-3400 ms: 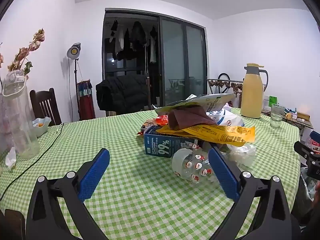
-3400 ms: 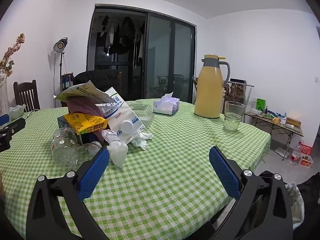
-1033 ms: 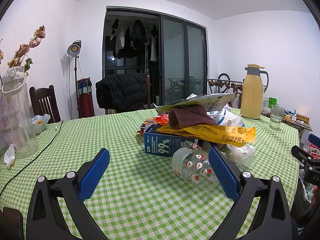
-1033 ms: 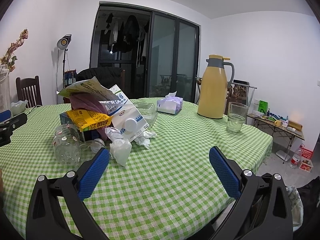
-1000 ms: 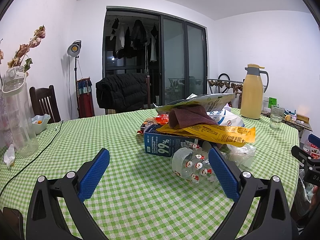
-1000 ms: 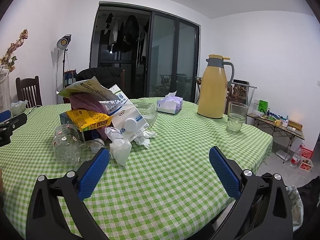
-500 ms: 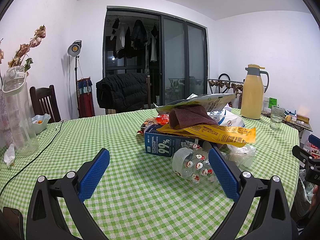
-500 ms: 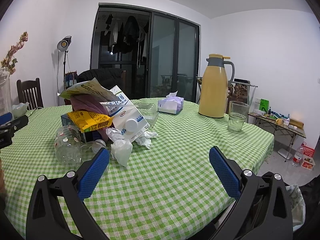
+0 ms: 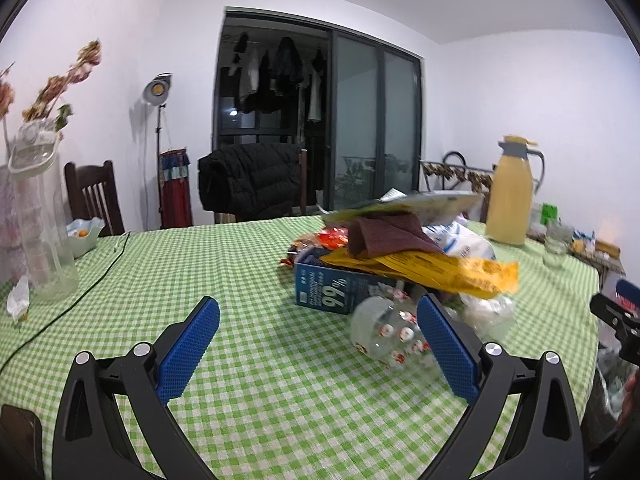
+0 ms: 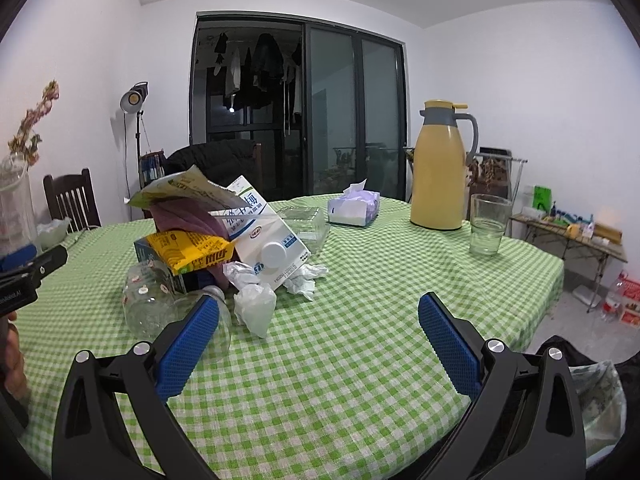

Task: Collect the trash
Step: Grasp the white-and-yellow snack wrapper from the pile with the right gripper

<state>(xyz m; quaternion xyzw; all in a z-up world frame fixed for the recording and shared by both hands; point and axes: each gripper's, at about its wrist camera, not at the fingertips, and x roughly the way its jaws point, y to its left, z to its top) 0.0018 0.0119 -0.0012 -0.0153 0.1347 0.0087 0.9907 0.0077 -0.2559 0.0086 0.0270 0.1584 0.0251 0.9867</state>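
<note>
A heap of trash lies on the green checked table (image 9: 248,276): a blue carton (image 9: 336,288), a yellow wrapper (image 9: 432,270), a brown cloth (image 9: 384,236) and a clear spotted jar (image 9: 386,332) on its side. From the right wrist view I see the white milk carton (image 10: 268,236), crumpled tissues (image 10: 256,308), the jar (image 10: 146,300) and the yellow wrapper (image 10: 192,254). My left gripper (image 9: 318,342) is open, short of the jar. My right gripper (image 10: 318,340) is open over bare cloth, right of the heap.
A yellow thermos jug (image 10: 440,168), a drinking glass (image 10: 488,224) and a tissue box (image 10: 354,208) stand at the far right. A tall clear vase (image 9: 40,220) and a black cable (image 9: 80,296) are on the left. A plastic bag (image 10: 596,396) hangs below the table's right edge.
Both views have shifted slightly and the left one is a little blurred from motion. Both grippers stay open and empty; the heap has not moved.
</note>
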